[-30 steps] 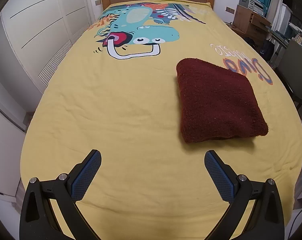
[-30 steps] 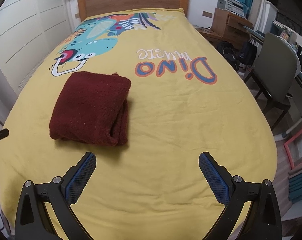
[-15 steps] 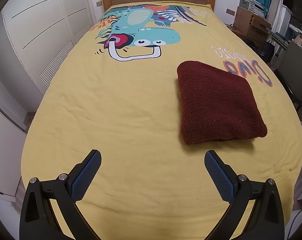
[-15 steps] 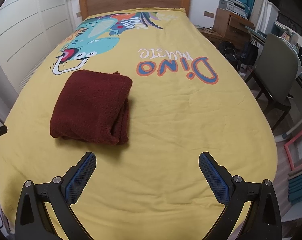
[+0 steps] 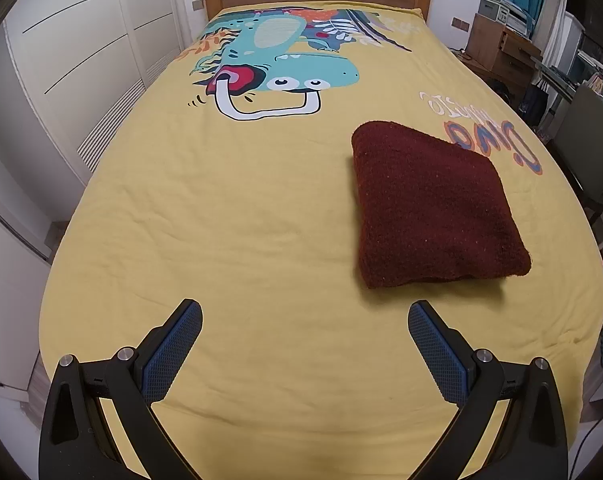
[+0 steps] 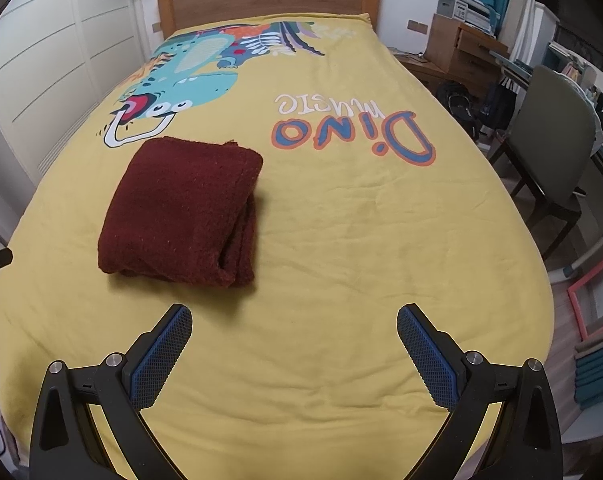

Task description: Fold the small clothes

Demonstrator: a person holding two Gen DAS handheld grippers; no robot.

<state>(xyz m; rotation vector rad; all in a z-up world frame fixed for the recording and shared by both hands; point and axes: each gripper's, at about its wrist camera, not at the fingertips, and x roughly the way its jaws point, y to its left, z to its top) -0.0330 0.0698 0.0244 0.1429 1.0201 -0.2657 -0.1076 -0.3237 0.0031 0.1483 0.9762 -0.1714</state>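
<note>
A dark red fleece garment [image 5: 429, 204] lies folded into a thick square on the yellow bedspread [image 5: 237, 216]. In the left wrist view it is ahead and to the right of my left gripper [image 5: 303, 312], which is open and empty above the bed. In the right wrist view the garment [image 6: 181, 212] lies ahead and to the left of my right gripper [image 6: 293, 316], also open and empty. Its layered folded edges face right. Neither gripper touches it.
The bedspread has a dinosaur print [image 5: 277, 72] and "Dino music" lettering [image 6: 353, 128]. A wooden headboard [image 6: 269, 0] is at the far end. White wardrobe doors [image 5: 81, 60] stand left; a chair [image 6: 549, 148] and wooden desk [image 6: 461, 52] stand right.
Both views have pulled back slightly from the bed. The garment has not moved and both grippers remain open.
</note>
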